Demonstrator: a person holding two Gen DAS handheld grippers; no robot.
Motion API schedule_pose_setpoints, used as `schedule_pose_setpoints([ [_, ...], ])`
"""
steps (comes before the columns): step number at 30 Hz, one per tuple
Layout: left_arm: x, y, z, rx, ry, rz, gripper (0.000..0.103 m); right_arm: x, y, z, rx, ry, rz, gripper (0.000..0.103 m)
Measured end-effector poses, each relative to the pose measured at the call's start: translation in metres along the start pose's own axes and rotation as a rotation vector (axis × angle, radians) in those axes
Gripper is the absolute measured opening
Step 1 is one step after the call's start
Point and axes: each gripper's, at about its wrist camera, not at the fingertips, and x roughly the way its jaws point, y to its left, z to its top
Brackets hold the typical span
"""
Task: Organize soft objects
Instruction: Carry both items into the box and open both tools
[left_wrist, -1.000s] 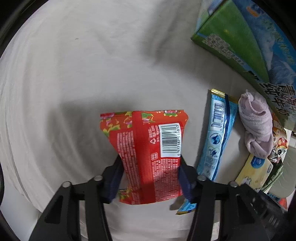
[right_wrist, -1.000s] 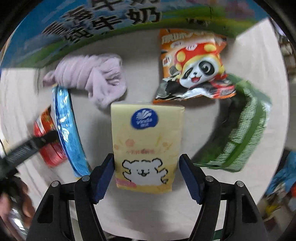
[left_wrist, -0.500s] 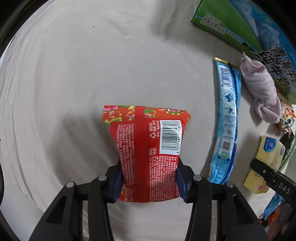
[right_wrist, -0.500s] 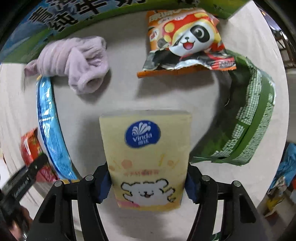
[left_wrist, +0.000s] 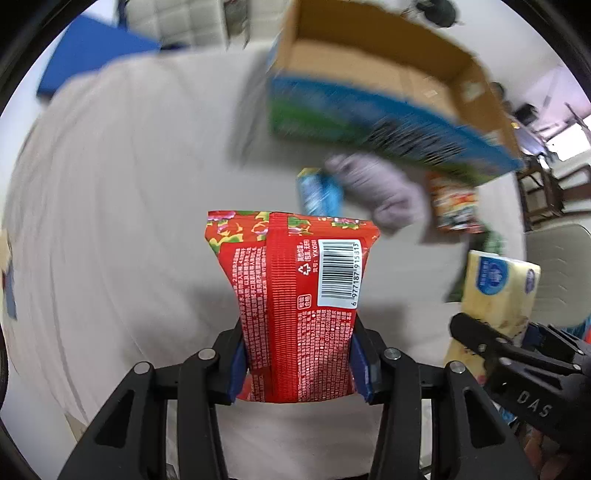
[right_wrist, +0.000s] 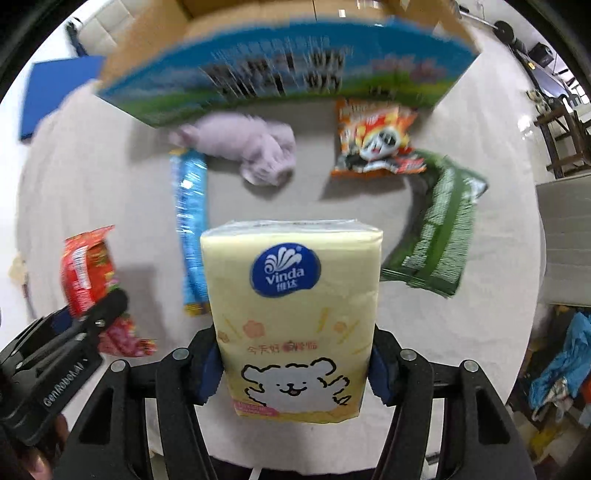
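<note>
One open cardboard box (right_wrist: 280, 74) stands at the far edge of the cloth-covered table (left_wrist: 110, 184); I see only bare cardboard inside. My left gripper (left_wrist: 297, 363) pinches the red snack packet (left_wrist: 295, 302) upright above the cloth. My right gripper (right_wrist: 295, 376) clamps the yellow tissue pack (right_wrist: 291, 314), also raised. Near the box lie a purple cloth (right_wrist: 255, 147), blue packet (right_wrist: 190, 221), panda snack bag (right_wrist: 373, 140) and green bag (right_wrist: 439, 229).
</note>
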Motion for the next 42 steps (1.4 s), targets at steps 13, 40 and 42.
schedule_pose_setpoints([
  [13, -0.095, -0.074, 0.109, 0.127, -0.137, -0.125, 0.043, -0.163, -0.08, 0.064, -0.024, -0.223, 0.088, 0.065],
  [40, 0.155, -0.074, 0.356, -0.015, 0.262, -0.231, 0.044, 0.022, -0.117, 0.359, -0.11, -0.046, 0.002, 0.066],
  [42, 0.165, -0.076, 0.359, -0.019, 0.274, -0.255, 0.044, 0.027, -0.118, 0.363, -0.111, -0.034, 0.01, 0.066],
])
